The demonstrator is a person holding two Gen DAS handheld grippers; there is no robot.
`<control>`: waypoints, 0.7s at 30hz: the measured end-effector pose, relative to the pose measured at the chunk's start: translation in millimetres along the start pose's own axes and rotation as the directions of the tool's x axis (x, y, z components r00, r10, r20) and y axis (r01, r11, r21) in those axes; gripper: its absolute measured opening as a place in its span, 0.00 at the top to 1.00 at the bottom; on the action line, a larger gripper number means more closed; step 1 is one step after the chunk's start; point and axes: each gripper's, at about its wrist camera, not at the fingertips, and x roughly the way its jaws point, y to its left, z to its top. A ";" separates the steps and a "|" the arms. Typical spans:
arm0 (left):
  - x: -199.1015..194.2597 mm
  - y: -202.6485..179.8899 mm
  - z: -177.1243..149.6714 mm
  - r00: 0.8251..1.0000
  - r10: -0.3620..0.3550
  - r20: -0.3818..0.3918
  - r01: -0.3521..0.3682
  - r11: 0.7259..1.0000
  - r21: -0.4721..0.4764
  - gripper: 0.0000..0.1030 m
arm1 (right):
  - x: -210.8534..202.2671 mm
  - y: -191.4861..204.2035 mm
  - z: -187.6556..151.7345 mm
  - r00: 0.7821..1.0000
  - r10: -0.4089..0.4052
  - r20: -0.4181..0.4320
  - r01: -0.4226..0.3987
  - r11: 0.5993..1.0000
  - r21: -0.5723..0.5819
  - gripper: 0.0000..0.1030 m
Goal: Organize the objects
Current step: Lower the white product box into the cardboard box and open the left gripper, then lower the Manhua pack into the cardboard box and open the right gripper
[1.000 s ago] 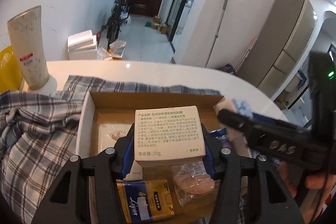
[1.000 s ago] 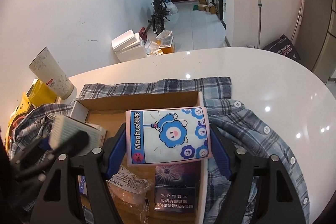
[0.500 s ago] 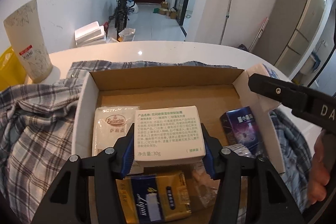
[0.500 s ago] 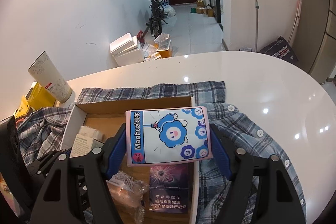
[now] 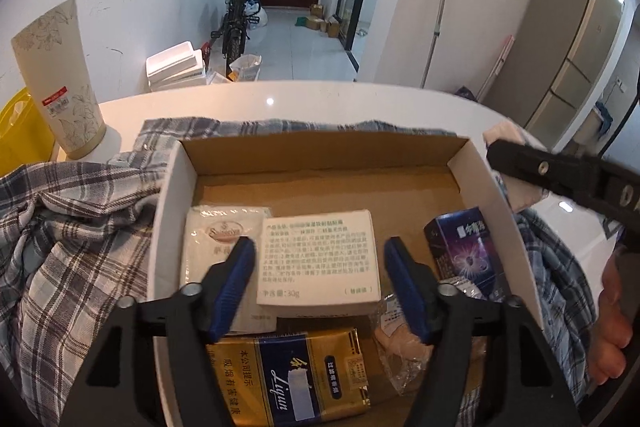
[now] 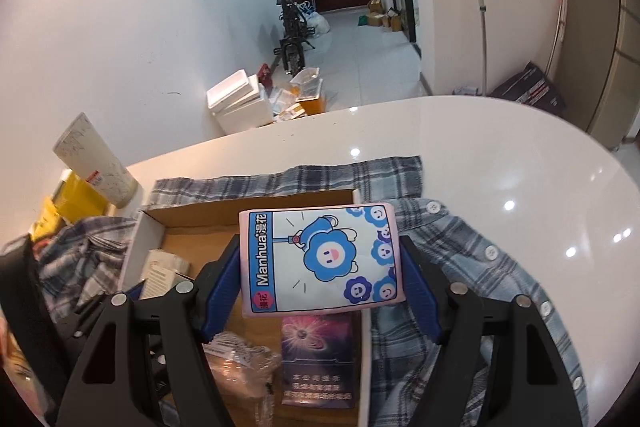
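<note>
Cardboard box (image 5: 492, 187) on the table, white carton (image 5: 318, 263) lying inside between the opening, untouching fingers of the left gripper (image 5: 320, 285): withdraw straight (avoid nudging it). Only the right view shows the right gripper (image 6: 320, 277) pinching a tissue pack (image 6: 320, 259) above the box

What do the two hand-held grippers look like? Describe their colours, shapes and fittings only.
The left gripper and the right gripper match: angular black frames with cut-out openings, silver round screw heads on the arms, and two ribbed blue fingers that taper toward the tips. No cables or sleeves are visible.
</note>
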 end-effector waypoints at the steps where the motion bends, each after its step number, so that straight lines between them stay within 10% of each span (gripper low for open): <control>1: -3.5 1.0 1.7 1.000 0.003 0.011 -0.003 1.000 -0.007 0.20 | -0.1 0.3 0.0 1.000 -0.003 0.005 0.003 1.000 -0.003 0.30; 21: -6.6 12.2 8.1 0.996 0.082 0.020 -0.082 0.996 -0.019 0.17 | -1.4 3.8 -2.8 0.999 0.002 0.036 -0.002 1.000 -0.005 0.30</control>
